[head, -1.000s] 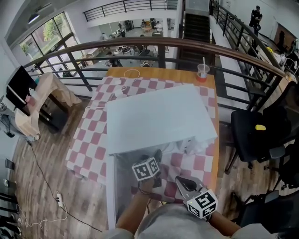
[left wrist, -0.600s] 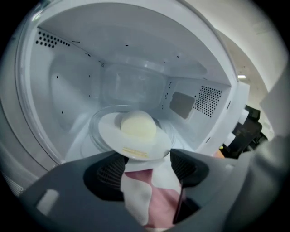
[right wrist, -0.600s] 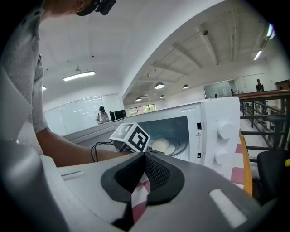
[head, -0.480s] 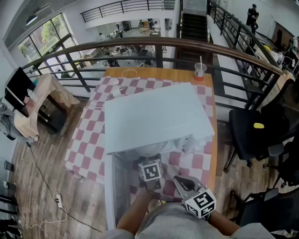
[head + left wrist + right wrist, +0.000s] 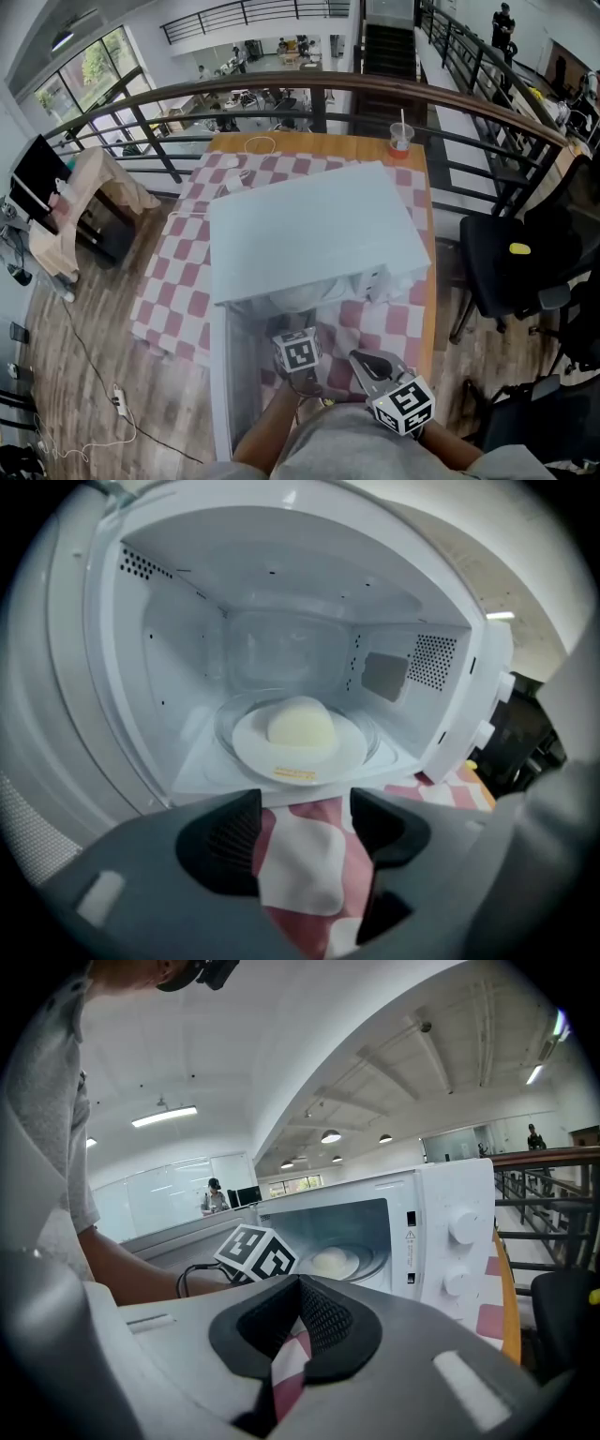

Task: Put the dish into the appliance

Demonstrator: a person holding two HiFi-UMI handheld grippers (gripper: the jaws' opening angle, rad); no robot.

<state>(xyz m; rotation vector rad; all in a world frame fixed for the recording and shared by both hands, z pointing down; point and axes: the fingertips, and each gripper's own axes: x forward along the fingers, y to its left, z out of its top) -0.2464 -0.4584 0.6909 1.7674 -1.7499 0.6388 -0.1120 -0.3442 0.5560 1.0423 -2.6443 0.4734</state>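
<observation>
Dish (image 5: 298, 752), a smooth round white plate, sits centred inside the open microwave (image 5: 169, 667), walls well clear, by the table's (image 5: 178, 281) near edge. Left tool (image 5: 305, 810) gapes empty; right tool (image 5: 300, 1290) closed, empty.

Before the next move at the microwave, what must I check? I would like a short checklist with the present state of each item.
1. The dish sits on the turntable inside the microwave: ok.
2. The left hand-held gripper is empty, jaws apart: ok.
3. The right hand-held gripper is empty, jaws together: ok.
4. The door is shut: not ok, it stands open.
5. The door's swing is free: probably not ok, the left hand-held gripper is before the opening.
</observation>
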